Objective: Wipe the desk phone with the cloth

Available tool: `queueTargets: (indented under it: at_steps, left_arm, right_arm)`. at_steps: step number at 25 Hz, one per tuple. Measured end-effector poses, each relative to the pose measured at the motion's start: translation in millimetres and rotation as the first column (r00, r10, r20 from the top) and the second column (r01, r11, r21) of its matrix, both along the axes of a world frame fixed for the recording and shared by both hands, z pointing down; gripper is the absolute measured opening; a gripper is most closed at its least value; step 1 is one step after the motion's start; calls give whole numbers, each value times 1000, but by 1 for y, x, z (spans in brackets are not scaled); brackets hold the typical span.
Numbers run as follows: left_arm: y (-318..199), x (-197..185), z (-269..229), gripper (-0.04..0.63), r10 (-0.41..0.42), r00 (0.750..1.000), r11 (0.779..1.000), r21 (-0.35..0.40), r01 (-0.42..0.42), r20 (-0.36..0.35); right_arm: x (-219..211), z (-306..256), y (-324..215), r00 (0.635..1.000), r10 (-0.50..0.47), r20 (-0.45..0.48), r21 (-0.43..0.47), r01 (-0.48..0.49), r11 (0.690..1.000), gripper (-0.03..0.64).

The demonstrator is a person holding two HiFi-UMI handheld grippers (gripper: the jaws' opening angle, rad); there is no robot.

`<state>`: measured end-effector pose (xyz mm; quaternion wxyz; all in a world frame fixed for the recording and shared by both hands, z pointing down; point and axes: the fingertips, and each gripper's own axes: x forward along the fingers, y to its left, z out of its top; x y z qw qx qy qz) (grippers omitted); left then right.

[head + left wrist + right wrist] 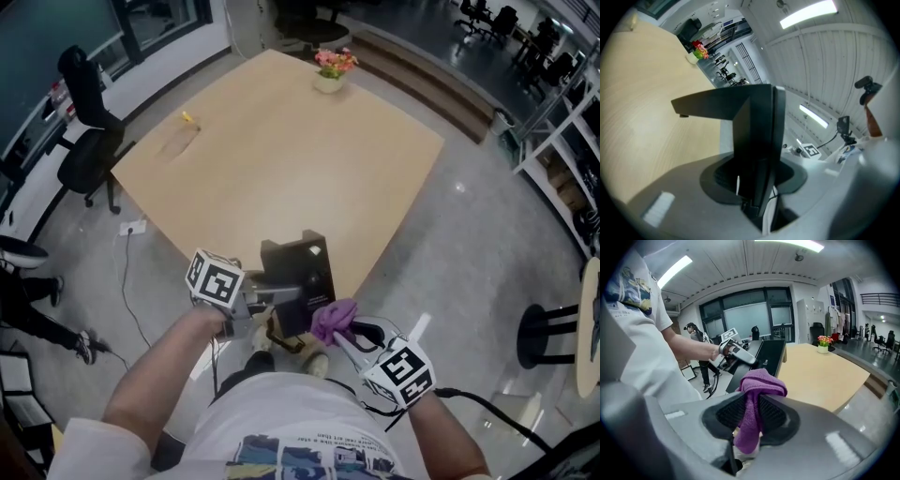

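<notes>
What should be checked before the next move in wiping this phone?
1. Grip on purple cloth: ok, pinched in right gripper.
2. Hold on desk phone: ok, left gripper clamps its edge.
3. Contact between purple cloth and desk phone: cannot tell, they are close at its near corner.
4. Desk phone resting on table: cannot tell, it sits at the near edge.
5. Room from flower pot: ok, it stands at the far edge.

Light wooden table [281, 178]: bears flowerpot [330, 77] at far edge, small yellow object [190, 119] toward left, desk phone [298, 267] seemingly resting at near corner.
</notes>
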<state>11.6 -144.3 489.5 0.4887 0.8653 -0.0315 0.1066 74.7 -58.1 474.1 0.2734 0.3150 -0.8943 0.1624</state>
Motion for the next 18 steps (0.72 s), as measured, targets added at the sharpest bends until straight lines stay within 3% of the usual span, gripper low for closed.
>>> queueTargets:
  at_steps: [4, 10, 18]
  left_arm:
    - [5, 2, -1, 179, 27, 1000, 1000, 7, -27, 11]
    - [15, 11, -3, 179, 69, 998, 998, 3, -69, 4]
    - [20, 9, -11, 179, 95, 995, 995, 16, -95, -18]
  right_arm:
    - [3, -53, -32, 999, 24, 41, 129, -29, 991, 91]
    - [1, -123, -98, 993, 57, 99, 309, -85, 947, 91]
    - [-6, -83, -95, 996, 59, 70, 236, -74, 969, 89]
